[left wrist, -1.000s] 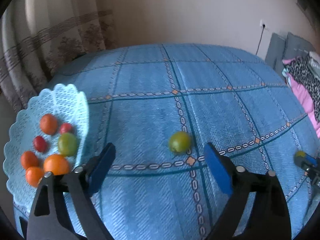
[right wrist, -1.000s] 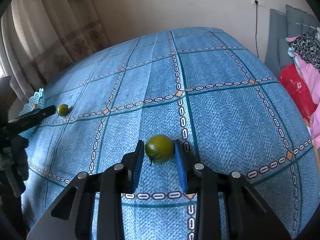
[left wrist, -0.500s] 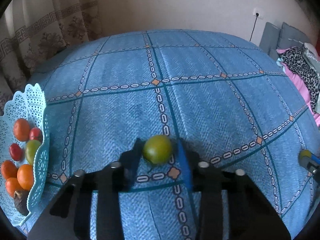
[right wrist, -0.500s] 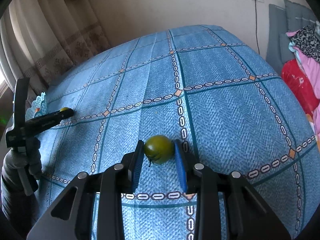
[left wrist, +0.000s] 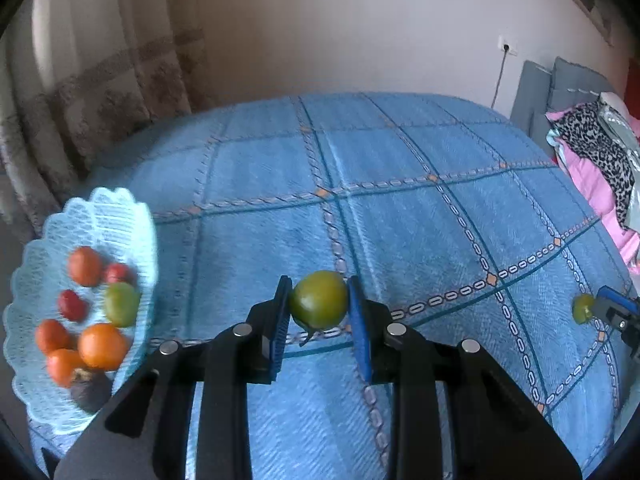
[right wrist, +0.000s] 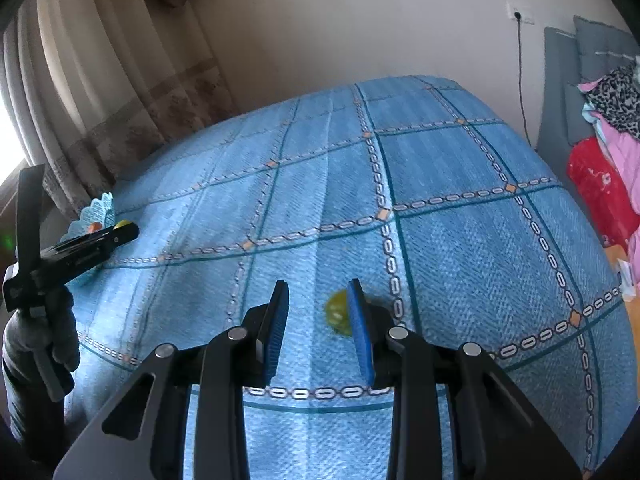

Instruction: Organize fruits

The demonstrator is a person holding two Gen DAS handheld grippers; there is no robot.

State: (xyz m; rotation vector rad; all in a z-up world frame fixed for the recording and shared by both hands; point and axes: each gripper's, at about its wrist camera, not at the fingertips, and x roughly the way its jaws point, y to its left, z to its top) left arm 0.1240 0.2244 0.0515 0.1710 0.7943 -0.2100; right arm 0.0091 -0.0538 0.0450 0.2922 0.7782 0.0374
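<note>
the left claw [left wrist: 319,318] is squeezing a green fruit [left wrist: 319,299] between its two blue pads [left wrist: 280,326]. the pads are pressing on both sides of the fruit, so it is not falling. the fruit looks lifted a bit above the bed [left wrist: 400,208], but that is hard to tell for sure. its small stem is hanging down under it.

the basket [left wrist: 120,208] is sitting at the left edge of the bed. it is holding orange, red and green fruits and one dark one. the claw is pointing past the basket, not at it. i think the next move is swinging left and dropping the green fruit in with the others, since the job is putting all the fruit together.

the right claw [right wrist: 318,328] is sitting partly open, with nothing between its pads. a second green fruit [right wrist: 338,314] is lying on the bed, near the middle, just behind the right pad [right wrist: 360,332] and half hidden by it. i cannot tell if the pad is touching it. it looks blurry, so it may be rolling. round fruit rolls easily on a soft cover, so that one could get away.

the cover is blue with a checked pattern, and clothes are piled off the right edge.
</note>
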